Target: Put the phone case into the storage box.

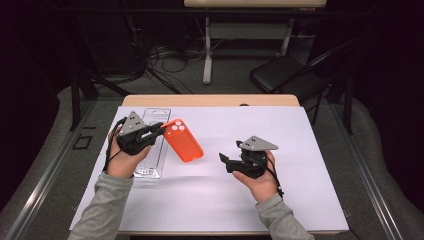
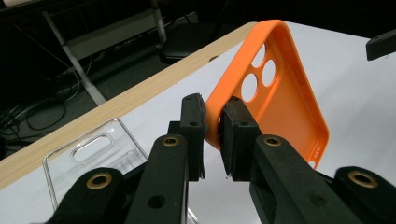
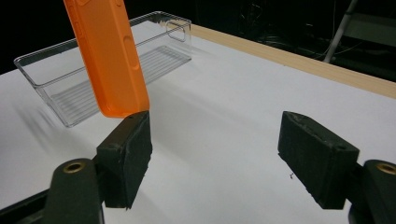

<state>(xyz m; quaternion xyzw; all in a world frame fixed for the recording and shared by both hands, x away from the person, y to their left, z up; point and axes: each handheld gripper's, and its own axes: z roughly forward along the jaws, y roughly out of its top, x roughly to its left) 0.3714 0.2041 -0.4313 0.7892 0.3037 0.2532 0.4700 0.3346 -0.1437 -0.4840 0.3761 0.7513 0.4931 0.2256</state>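
While the left tool [image 1: 159, 129] pinched the orange phone case [image 1: 183, 140] by its edge above the surface [image 1: 280, 130], long axis slanting toward the right tool [image 1: 223, 161], that one sat open, empty, case to its left

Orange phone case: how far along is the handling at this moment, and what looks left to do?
Done: the orange phone case is off the table, pinched at its edge by the left hand-held gripper. In hand: it hangs tilted beside the clear tray, not in it. The right hand-held gripper stands open and empty, apart from the case. Left, probably: setting the case down, perhaps into the tray.
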